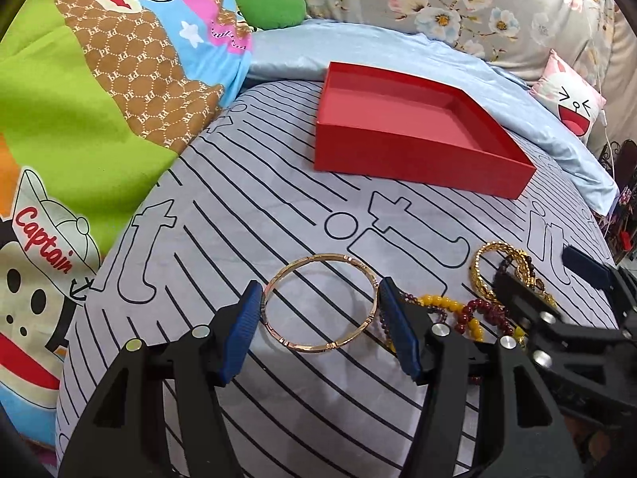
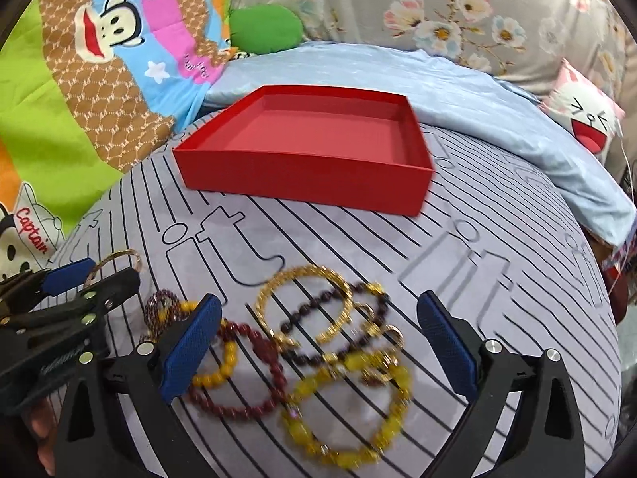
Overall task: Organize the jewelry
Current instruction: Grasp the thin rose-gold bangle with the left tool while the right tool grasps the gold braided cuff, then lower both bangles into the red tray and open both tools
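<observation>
On the bed, my left tool (image 1: 320,320) clamps the bangle (image 1: 321,303) across its width to lift it toward the empty red box (image 1: 418,167), while my right tool (image 2: 318,342) hangs wide open, empty, over the bead pile (image 2: 318,354).

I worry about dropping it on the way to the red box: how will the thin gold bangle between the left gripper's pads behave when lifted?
The gold bangle looks like a rigid ring, so it should keep its shape rather than droop. Its thin, shiny rim may slip or pivot between the left gripper pads, which touch only opposite edges. It probably weighs little.
</observation>
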